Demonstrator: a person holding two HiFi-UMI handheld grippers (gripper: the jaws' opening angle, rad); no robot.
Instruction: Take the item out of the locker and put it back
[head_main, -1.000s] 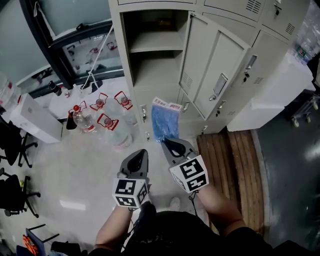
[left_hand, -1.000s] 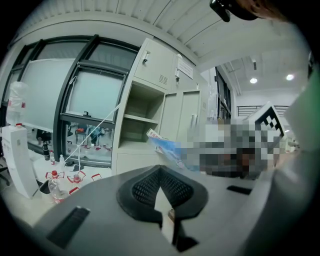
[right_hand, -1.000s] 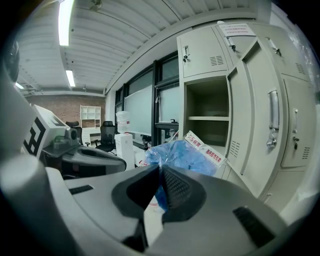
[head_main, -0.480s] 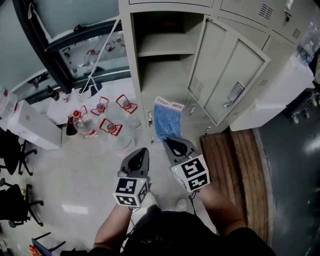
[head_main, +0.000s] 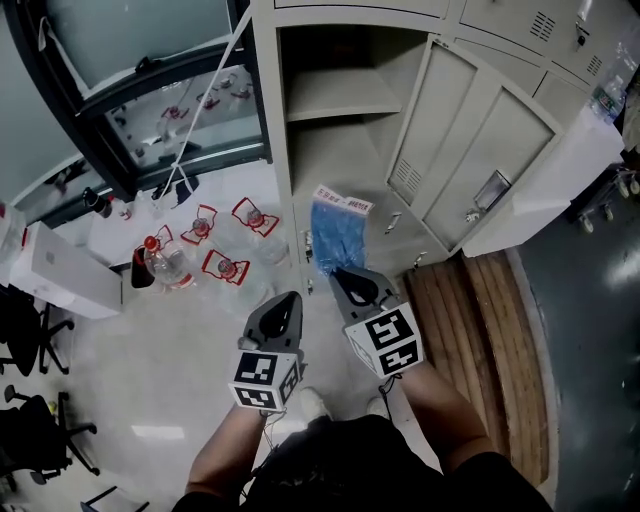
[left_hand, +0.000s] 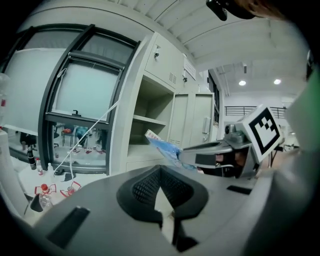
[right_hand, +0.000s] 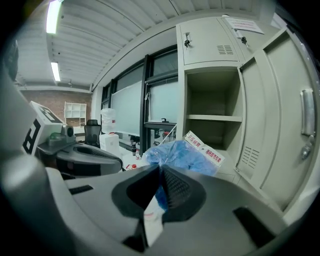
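Observation:
My right gripper (head_main: 345, 279) is shut on a blue plastic bag (head_main: 335, 233) with a white printed header, held out in front of the open locker (head_main: 330, 95). The bag (right_hand: 182, 155) fans out ahead of the jaws in the right gripper view, its lower edge pinched between the pads. Beyond it the locker compartment (right_hand: 212, 135) and the shelf (right_hand: 212, 118) above it hold nothing. My left gripper (head_main: 287, 302) is shut, with nothing in it, just left of the right one. From the left gripper view the bag (left_hand: 162, 147) shows beside the right gripper (left_hand: 187, 156).
The locker door (head_main: 480, 160) stands open to the right. Several water bottles (head_main: 215, 240) with red handles sit on the floor to the left, near a white box (head_main: 60, 270) and a window frame (head_main: 150, 110). A wooden pallet (head_main: 480, 340) lies at the right.
Both grippers and the bag have moved closer to the locker, which now fills more of the head view. The grip on the bag is unchanged.

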